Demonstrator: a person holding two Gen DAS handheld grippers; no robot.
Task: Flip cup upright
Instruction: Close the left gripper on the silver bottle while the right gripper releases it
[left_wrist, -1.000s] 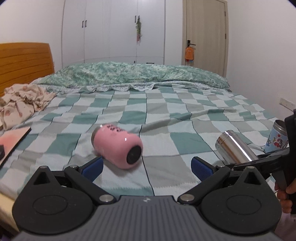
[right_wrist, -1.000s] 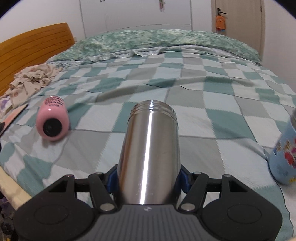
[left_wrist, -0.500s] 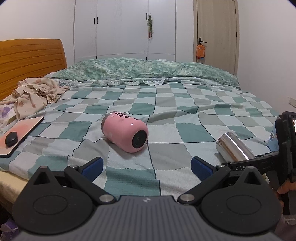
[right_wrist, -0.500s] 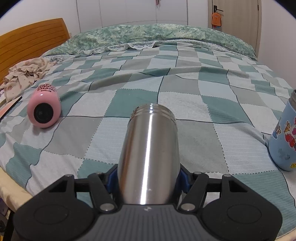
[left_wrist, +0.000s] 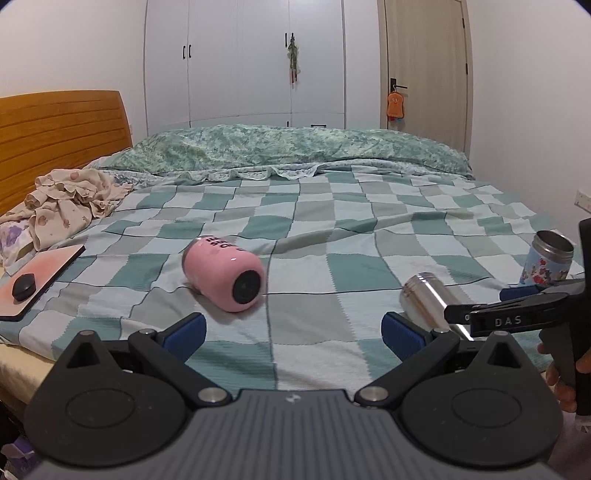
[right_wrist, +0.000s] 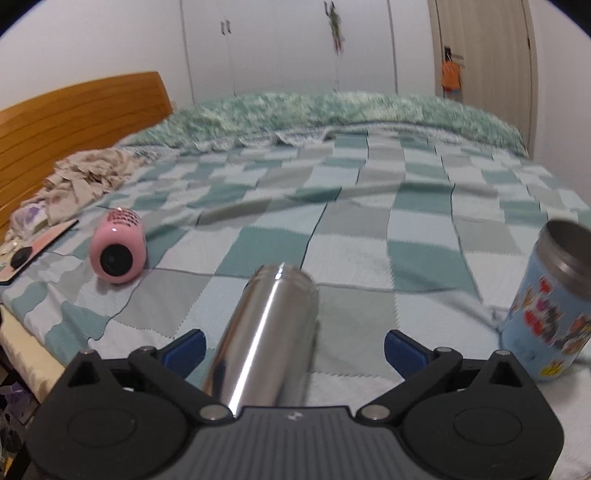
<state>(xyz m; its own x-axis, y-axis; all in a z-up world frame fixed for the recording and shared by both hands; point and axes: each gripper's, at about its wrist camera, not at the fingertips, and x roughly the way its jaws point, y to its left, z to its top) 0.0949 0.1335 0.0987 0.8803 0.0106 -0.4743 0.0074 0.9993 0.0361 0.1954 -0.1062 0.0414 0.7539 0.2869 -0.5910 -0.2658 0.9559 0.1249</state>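
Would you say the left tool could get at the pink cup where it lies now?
Probably yes. The left tool is open and holds nothing, and the pink cup lies on its side on the checked bedspread just ahead, slightly left of centre, with only bare cloth between them.

Left wrist view: low at bed edge, facing across the checkered blanket (left_wrist: 332, 229) toward wardrobe (left_wrist: 243, 62), beyond its spread fingers. Right wrist view: same heading, set further right, close behind steel cup (right_wrist: 269, 332). Shared: pink cup (left_wrist: 225, 275), steel cup, printed cup (right_wrist: 550, 306), headboard (right_wrist: 74, 118)
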